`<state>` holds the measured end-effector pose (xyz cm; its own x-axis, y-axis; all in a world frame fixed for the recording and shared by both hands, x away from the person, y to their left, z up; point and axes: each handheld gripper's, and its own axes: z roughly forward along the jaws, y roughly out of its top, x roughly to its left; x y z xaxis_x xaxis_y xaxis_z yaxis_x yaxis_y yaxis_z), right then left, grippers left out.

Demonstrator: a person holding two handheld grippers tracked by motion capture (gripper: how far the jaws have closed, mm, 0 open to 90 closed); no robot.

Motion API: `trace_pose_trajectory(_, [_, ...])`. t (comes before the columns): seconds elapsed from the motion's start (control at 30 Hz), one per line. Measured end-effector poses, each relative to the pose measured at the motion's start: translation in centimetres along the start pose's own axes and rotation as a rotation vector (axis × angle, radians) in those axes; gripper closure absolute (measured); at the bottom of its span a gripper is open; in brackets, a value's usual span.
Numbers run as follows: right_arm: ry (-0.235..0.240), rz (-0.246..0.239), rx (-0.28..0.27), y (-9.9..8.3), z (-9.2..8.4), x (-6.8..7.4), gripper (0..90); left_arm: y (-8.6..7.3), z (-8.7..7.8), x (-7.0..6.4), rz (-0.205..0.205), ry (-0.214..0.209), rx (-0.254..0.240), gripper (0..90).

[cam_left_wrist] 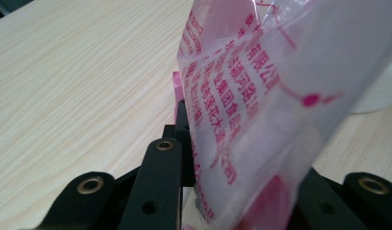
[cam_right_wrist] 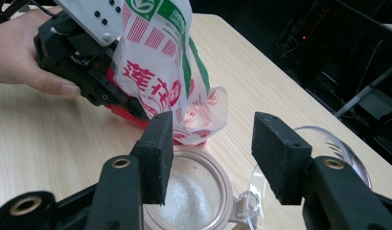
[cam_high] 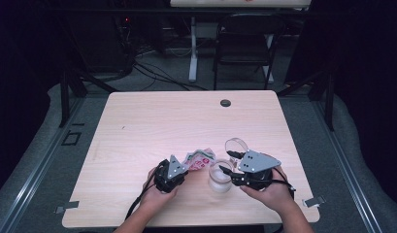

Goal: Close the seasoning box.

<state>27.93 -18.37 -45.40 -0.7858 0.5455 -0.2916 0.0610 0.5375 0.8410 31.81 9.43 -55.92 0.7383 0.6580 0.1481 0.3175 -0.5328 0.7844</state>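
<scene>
My left gripper (cam_high: 185, 168) is shut on a plastic bag (cam_high: 200, 159) printed in red and green. The bag (cam_right_wrist: 160, 62) hangs tilted from it, its lower end just behind a round glass jar (cam_right_wrist: 221, 179). White granules (cam_right_wrist: 184, 203) lie inside the jar. The bag's back, with pink print (cam_left_wrist: 260, 96), sits between the left jaws. My right gripper (cam_right_wrist: 210, 148) stands open just above the jar's mouth, one jaw over the near rim, the other in front of the swung-back clear lid (cam_right_wrist: 344, 153). In the high view the jar (cam_high: 219, 183) stands between the two hands, below the right gripper (cam_high: 228, 162).
The wooden table (cam_high: 162, 121) has a dark grommet hole (cam_high: 225, 103) near its far edge. A black folding chair (cam_high: 244, 43) and cables stand on the floor beyond it. The person's hands hold both grippers near the front edge.
</scene>
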Motion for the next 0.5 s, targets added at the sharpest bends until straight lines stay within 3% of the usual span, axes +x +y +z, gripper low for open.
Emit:
trace_pose_trajectory(0.27, [-0.004,0.003,0.004,0.1,-0.3,-0.2,49.1,0.2,-0.7,1.1,-0.06,-0.025,-0.012,78.7])
trace_pose_trajectory(0.5, [-0.025,0.008,-0.019,0.3,-1.0,-0.4,48.8,0.7,-2.5,3.0,-0.084,0.014,-0.045,79.4])
